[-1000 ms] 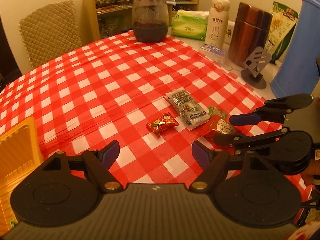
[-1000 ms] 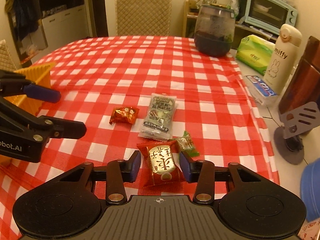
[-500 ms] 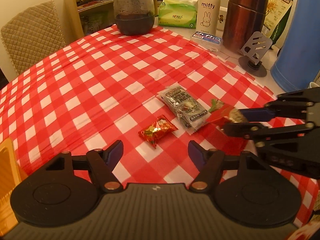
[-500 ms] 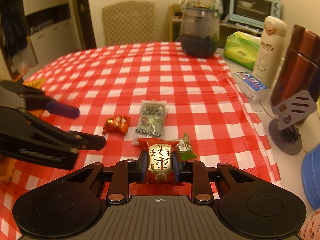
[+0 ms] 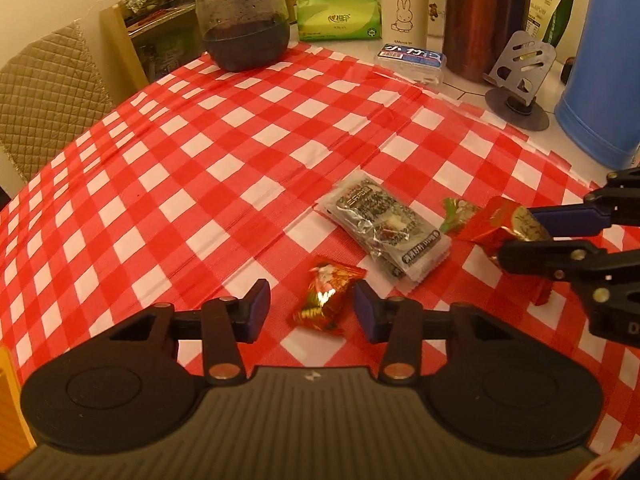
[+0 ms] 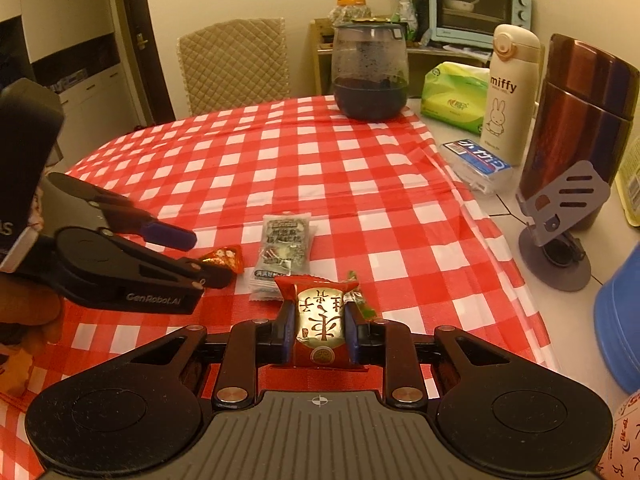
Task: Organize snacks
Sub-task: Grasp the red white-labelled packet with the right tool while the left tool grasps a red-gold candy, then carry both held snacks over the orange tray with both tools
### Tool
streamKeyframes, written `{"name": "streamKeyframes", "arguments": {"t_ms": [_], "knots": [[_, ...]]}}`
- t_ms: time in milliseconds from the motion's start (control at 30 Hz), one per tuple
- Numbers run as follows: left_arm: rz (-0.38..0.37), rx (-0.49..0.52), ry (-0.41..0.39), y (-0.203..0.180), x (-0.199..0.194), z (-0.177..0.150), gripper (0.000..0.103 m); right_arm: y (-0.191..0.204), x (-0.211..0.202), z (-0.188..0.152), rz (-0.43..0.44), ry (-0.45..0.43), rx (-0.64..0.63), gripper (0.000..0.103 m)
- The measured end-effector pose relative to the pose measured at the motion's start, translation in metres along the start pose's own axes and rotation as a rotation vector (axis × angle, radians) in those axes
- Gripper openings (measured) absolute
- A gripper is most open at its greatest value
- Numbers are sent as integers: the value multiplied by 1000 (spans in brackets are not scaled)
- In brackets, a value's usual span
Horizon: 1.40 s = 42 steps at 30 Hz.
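My right gripper (image 6: 318, 312) is shut on a red snack packet with a gold label (image 6: 320, 328); in the left wrist view that packet (image 5: 506, 224) sits between the right gripper's (image 5: 532, 236) fingers at the far right. My left gripper (image 5: 312, 310) straddles a small red foil candy (image 5: 328, 300) on the checked tablecloth (image 5: 240, 168). Its jaws are closing, with a gap still showing at the left pad. In the right wrist view the left gripper (image 6: 200, 258) reaches in from the left over that candy (image 6: 224, 258). A silver packet (image 5: 384, 228) and a green candy (image 5: 458, 212) lie between the grippers.
At the table's far side stand a dark glass jar (image 5: 242, 28), a green tissue pack (image 5: 340, 12), a miffy bottle (image 5: 404, 0), a copper flask (image 5: 486, 20) and a grey phone stand (image 5: 520, 76). A blue container (image 5: 604, 80) is at right, a yellow basket (image 5: 8, 400) at left.
My left gripper moved forward and down to the small red candy and narrowed its jaws around it. My right gripper closed on the red gold-label packet.
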<state>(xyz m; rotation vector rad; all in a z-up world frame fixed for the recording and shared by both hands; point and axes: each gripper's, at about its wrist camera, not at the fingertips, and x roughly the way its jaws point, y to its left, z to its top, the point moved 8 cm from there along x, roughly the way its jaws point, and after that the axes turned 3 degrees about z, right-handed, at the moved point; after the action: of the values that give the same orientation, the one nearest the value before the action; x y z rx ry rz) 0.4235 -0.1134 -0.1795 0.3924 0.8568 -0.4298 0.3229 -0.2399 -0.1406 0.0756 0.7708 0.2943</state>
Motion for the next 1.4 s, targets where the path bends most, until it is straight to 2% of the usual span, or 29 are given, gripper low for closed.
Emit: {"name": "streamKeyframes", "arguments": {"t_ms": [33, 200, 400, 767, 1033, 1400], "knots": [[-4, -2, 2, 0, 2, 1, 39, -1, 0, 0, -1, -1, 3, 26], [-43, -34, 27, -1, 6, 0, 20, -2, -2, 2, -7, -8, 15, 26], [-35, -112, 34, -3, -13, -6, 19, -1, -9, 6, -8, -16, 30, 26], [2, -260, -26, -11, -96, -28, 19, 22, -52, 17, -4, -38, 52, 26], [29, -339, -82, -15, -160, -54, 19, 58, -94, 10, 10, -43, 61, 26], [58, -418, -109, -12, -226, -103, 19, 118, -136, -13, 58, -40, 28, 26]]}}
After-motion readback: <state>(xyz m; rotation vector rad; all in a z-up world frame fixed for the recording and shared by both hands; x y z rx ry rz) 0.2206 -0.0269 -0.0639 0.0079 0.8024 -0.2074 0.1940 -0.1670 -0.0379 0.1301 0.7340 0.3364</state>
